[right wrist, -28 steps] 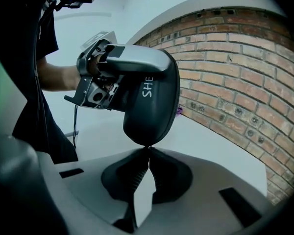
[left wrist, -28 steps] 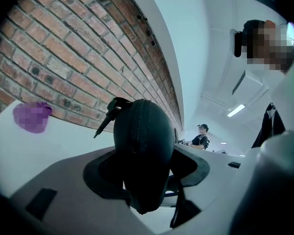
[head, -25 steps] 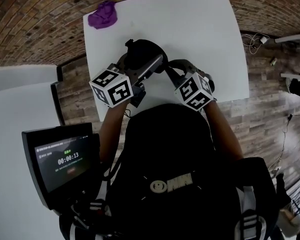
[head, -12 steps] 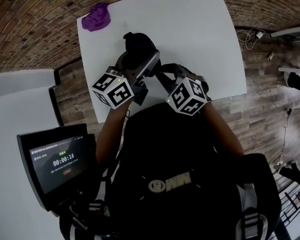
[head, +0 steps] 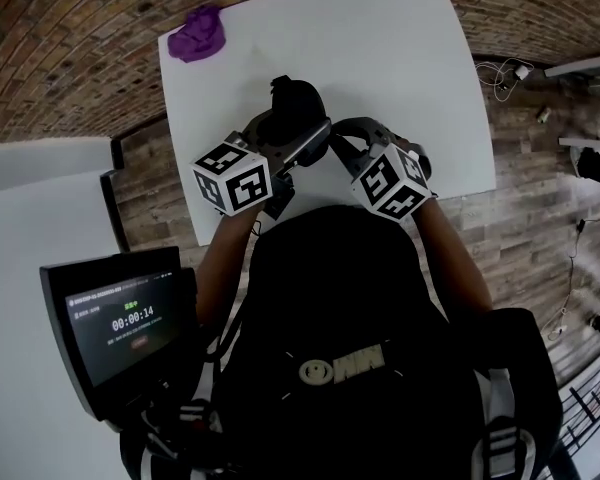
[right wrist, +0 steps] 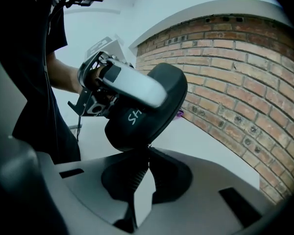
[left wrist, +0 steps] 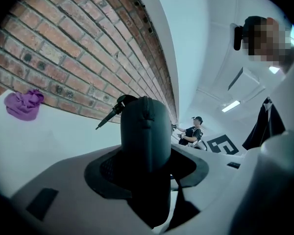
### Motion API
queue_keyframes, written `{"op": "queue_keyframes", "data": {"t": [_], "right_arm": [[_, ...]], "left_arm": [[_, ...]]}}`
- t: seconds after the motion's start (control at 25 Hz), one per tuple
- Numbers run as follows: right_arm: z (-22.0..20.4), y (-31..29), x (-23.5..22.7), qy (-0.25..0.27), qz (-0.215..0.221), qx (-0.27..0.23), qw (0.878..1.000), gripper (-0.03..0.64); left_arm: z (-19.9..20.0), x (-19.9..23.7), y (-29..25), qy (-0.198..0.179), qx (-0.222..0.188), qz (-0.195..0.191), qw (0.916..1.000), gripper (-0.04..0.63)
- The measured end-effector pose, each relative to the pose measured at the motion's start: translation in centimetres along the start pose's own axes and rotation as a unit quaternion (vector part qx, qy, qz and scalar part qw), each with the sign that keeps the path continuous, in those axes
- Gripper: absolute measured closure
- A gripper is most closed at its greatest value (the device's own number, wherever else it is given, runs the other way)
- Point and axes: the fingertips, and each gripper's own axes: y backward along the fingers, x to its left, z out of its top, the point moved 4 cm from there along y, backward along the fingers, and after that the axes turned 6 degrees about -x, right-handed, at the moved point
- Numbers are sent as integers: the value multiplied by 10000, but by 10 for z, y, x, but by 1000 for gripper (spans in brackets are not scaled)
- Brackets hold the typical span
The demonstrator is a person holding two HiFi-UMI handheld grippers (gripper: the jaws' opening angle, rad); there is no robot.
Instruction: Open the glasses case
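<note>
Wearer's dark torso hides the near edge of the table (head: pixel 400 58). Right claw (right wrist: pixel 147 153) is shut tight at the lower rim of the glasses case (right wrist: pixel 152 102); what it pinches is indiscernible. Left claw (left wrist: pixel 146 168) clamps the case above the table, long axis pointing away. Purple cloth (head: pixel 200 33) lies at the far-left corner.

White table (head: pixel 400 78); crumpled purple cloth (head: pixel 197 34) lying near far left corner.
</note>
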Motion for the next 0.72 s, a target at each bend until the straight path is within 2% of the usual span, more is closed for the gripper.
{"op": "queue_keyframes", "data": {"t": [0.2,0.52,0.72], "right_arm": [[6,5,-7,146,-144,-60,9998,607],[20,18,-25,332,-321,-291,9985,607],[27,28,-31,39,-259,-512,9983,607]], "left_arm": [[-9,0,1,94,166,-130,9997,337],[-25,-6,-2,35,565,-367,9977,336],[-36,-11,-3,-44,842,-564,9948,336]]}}
